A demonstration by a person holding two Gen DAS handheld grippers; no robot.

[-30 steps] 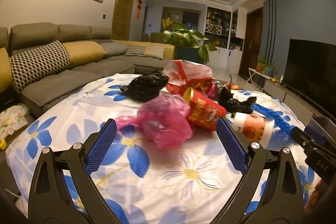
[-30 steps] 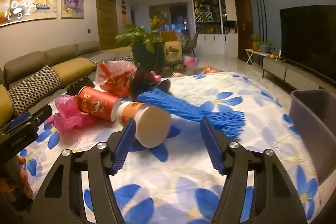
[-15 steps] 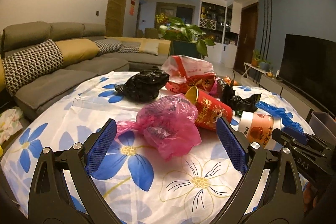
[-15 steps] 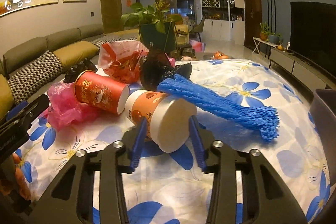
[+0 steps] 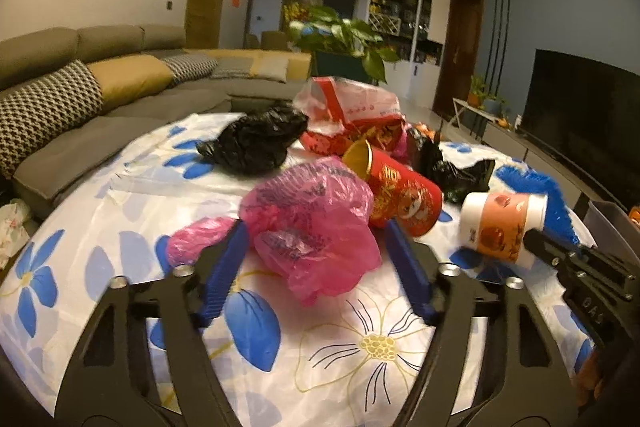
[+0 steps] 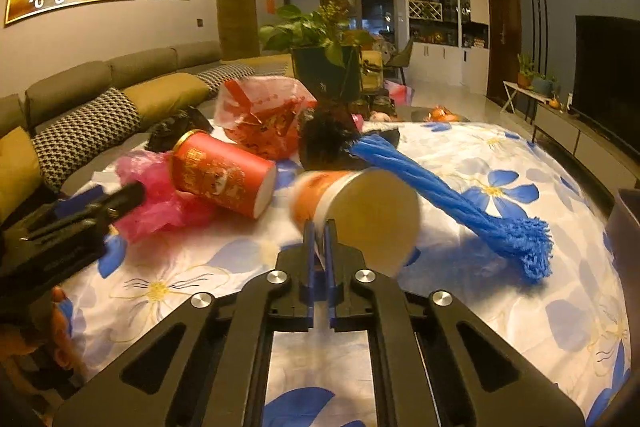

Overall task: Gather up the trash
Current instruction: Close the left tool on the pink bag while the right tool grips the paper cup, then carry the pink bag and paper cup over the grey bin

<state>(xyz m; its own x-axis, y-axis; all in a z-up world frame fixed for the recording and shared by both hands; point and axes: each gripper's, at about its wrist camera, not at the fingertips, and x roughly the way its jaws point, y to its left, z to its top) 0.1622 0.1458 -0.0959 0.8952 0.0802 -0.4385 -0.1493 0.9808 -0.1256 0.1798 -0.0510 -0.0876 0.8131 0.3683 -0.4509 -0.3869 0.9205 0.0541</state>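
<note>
Trash lies in a loose heap on the table (image 5: 120, 187), which is covered with a white cloth printed with blue flowers. Nearest the left claw (image 5: 316, 247) is a crumpled pink plastic bag (image 5: 316, 223); the claw's blue pads stand on either side of it, with a gap on the right side at least, and its jaws have just been closing in from wide. Just behind the pink bag a red paper cup (image 5: 400, 195) lies on its side, and beyond it sit a black plastic bag (image 5: 256, 143) and a red-and-white plastic bag (image 5: 352, 115). A second dark bag (image 5: 448, 167) lies to the right of the red cup.

The right claw (image 6: 319, 227) has just pinched nearly closed on the rim wall of an orange-and-white paper cup (image 6: 360, 211), which lies on its side with its open mouth towards the camera. A blue foam net sleeve (image 6: 460, 199) stretches across the cloth just behind and to the right of that cup. A grey bin (image 6: 626, 227) shows at the right edge of the table.
</note>
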